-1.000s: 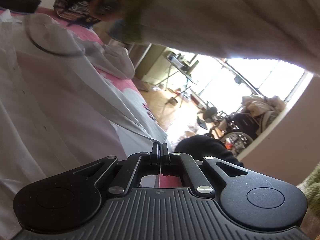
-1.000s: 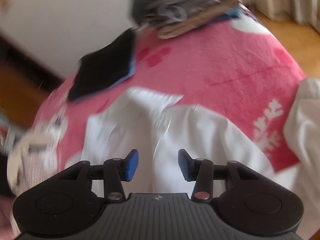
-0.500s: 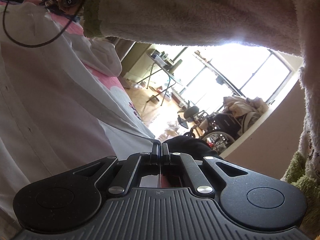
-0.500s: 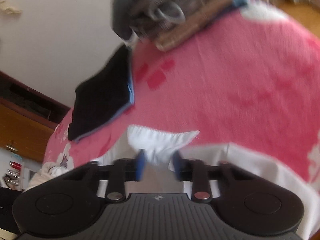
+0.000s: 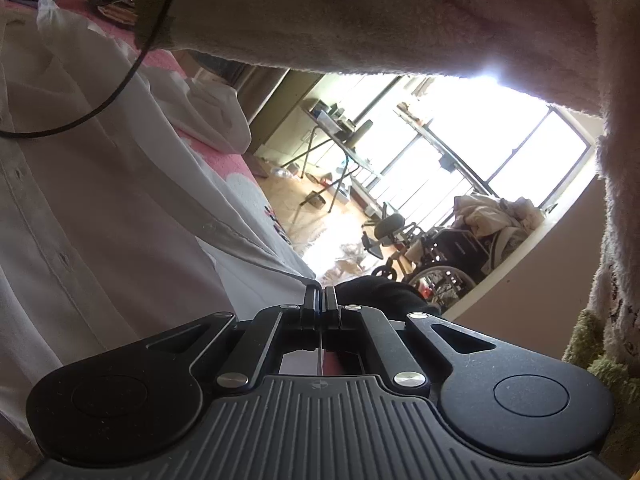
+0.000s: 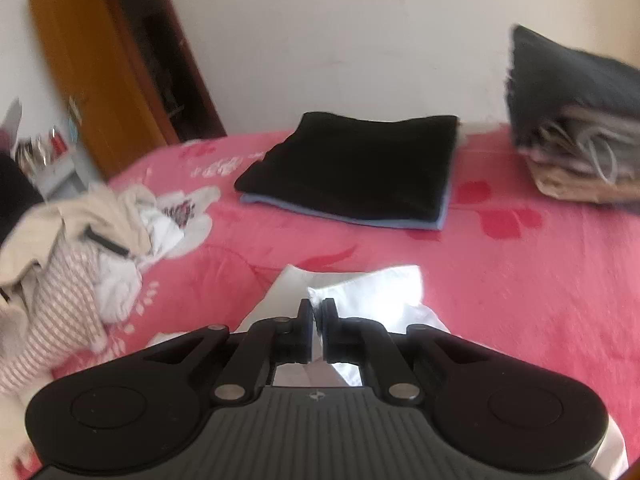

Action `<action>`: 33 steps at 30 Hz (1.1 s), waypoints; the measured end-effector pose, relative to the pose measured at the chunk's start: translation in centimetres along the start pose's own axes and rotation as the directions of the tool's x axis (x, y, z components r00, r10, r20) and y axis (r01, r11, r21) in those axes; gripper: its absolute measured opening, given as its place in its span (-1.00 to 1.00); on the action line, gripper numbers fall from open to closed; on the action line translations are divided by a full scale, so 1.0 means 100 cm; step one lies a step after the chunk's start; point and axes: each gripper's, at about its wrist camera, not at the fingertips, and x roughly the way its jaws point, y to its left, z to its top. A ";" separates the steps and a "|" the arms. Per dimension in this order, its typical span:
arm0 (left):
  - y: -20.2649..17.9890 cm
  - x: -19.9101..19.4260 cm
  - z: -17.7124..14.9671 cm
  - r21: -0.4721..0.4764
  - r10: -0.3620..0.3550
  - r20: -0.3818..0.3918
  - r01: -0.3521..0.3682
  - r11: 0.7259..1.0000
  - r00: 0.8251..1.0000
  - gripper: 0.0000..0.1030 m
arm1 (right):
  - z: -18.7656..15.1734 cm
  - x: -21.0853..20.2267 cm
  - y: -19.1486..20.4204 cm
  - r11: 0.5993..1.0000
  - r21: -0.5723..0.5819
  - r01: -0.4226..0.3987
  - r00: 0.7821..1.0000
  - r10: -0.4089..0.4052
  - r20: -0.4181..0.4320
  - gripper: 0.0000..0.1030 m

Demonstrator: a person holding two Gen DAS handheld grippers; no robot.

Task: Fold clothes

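A white button-up shirt (image 5: 100,208) lies spread on the pink bedspread (image 6: 520,280). My left gripper (image 5: 320,298) is shut on the shirt's hem edge, which runs taut into the jaws. My right gripper (image 6: 316,310) is shut on the shirt's white collar (image 6: 360,292), which sticks up past the fingertips. The person's arm in a fuzzy cream sleeve (image 5: 360,12) crosses over the top of the left wrist view, reaching to the shirt's far end.
A folded black garment on a blue one (image 6: 356,168) lies at the back of the bed. A heap of unfolded clothes (image 6: 72,240) sits left. A dark pillow with stacked items (image 6: 576,120) is right. A wooden wardrobe (image 6: 104,80) stands behind.
My right gripper went from open above the shirt to shut on its collar. The arm in the cream sleeve stretched further across the left view. My left gripper stayed shut on the hem.
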 end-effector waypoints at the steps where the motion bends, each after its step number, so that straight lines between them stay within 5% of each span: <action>1: 0.000 -0.001 0.000 -0.001 0.002 0.003 -0.002 1.000 1.000 -1.00 | 0.000 0.002 0.005 1.000 -0.012 0.009 1.000 -0.009 0.000 -0.95; 7: 0.003 -0.001 -0.001 -0.028 -0.004 0.002 0.004 1.000 1.000 -1.00 | 0.000 0.013 0.021 0.987 -0.111 0.114 0.992 -0.119 -0.036 -0.92; 9: 0.004 -0.002 -0.001 -0.036 -0.009 0.004 0.009 0.999 1.000 -1.00 | 0.001 0.017 0.021 0.980 -0.121 0.160 0.982 -0.171 -0.085 -0.66; 10: 0.005 -0.002 -0.001 -0.037 -0.013 0.005 0.013 0.999 1.000 -1.00 | 0.000 0.015 0.022 0.977 -0.122 0.174 0.980 -0.184 -0.078 -0.22; 11: 0.005 -0.002 -0.001 -0.038 -0.015 0.005 0.015 0.999 1.000 -1.00 | -0.003 0.009 0.024 0.976 -0.141 0.165 0.984 -0.172 -0.043 -0.04; 18: 0.007 -0.001 -0.001 -0.041 -0.025 0.004 0.025 0.999 1.000 -1.00 | -0.030 0.021 0.051 0.883 -0.426 0.198 0.970 -0.239 -0.045 -0.04; 24: 0.007 0.001 -0.002 -0.030 -0.017 0.007 0.017 0.999 1.000 -1.00 | -0.057 0.051 0.057 0.810 -0.541 0.225 0.946 -0.313 -0.077 -0.17; 29: 0.010 0.001 -0.002 -0.032 -0.019 0.010 0.019 0.999 1.000 -1.00 | -0.058 0.054 0.043 0.857 -0.456 0.241 0.949 -0.306 -0.073 -1.00; 33: 0.010 -0.001 0.001 -0.043 -0.046 0.030 0.048 0.998 0.998 -1.00 | -0.044 0.034 0.032 0.902 -0.353 0.248 0.964 -0.266 -0.004 -1.00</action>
